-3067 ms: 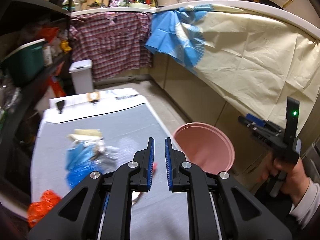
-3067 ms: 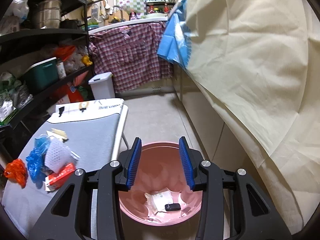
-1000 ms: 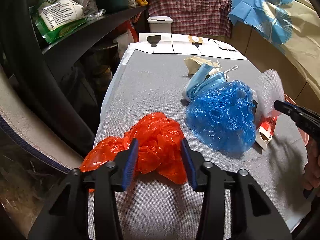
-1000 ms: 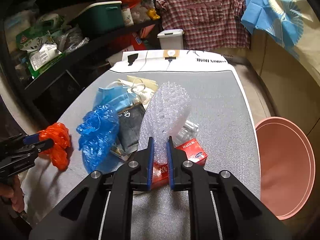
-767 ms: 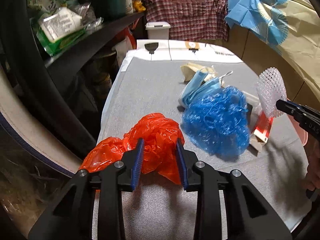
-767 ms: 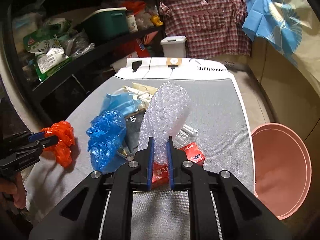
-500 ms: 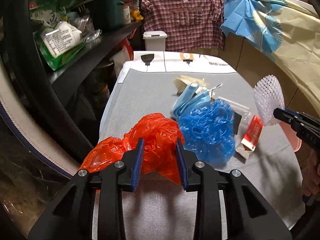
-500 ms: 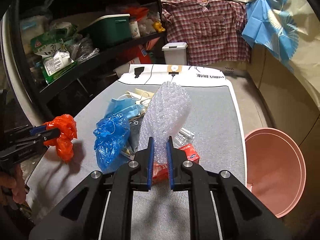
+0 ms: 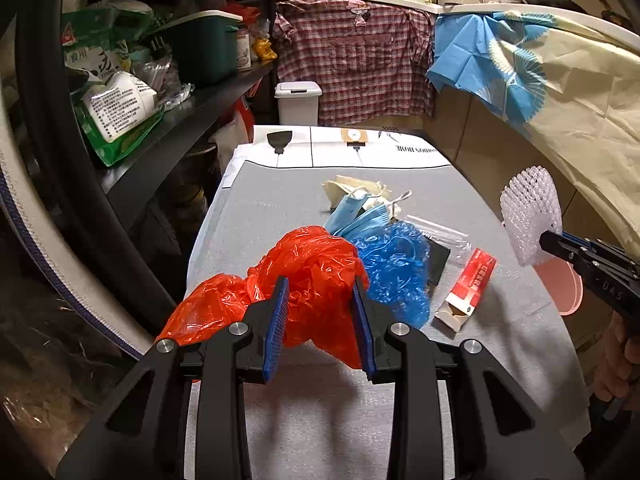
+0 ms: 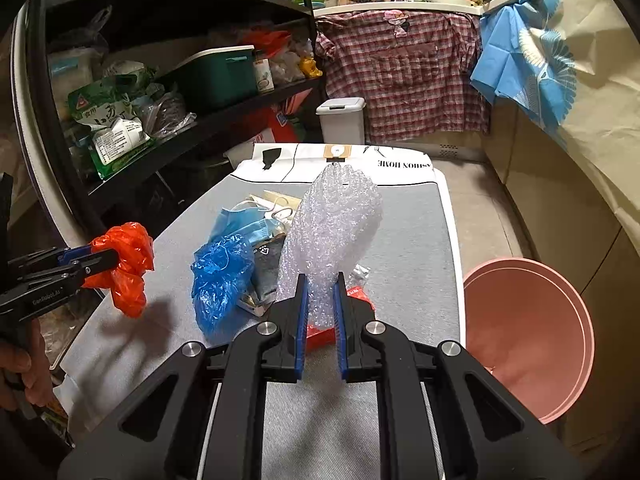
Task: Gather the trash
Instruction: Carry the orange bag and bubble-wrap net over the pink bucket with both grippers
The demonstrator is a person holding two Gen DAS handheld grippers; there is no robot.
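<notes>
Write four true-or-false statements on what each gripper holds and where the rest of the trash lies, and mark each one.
1. The left gripper is shut on the orange plastic bag. True.
2. The right gripper is open. False: it is shut on the bubble wrap.
3. The blue plastic bag lies in the pink bin. False: it lies on the grey table.
4. The red carton lies on the table. True.

Near end of the worktop is bare grey cover, open on the side toward the pink bin. Mid-worktop is blocked by the trash pile, and dark shelving crowds the opposite edge, leaving little room there.
</notes>
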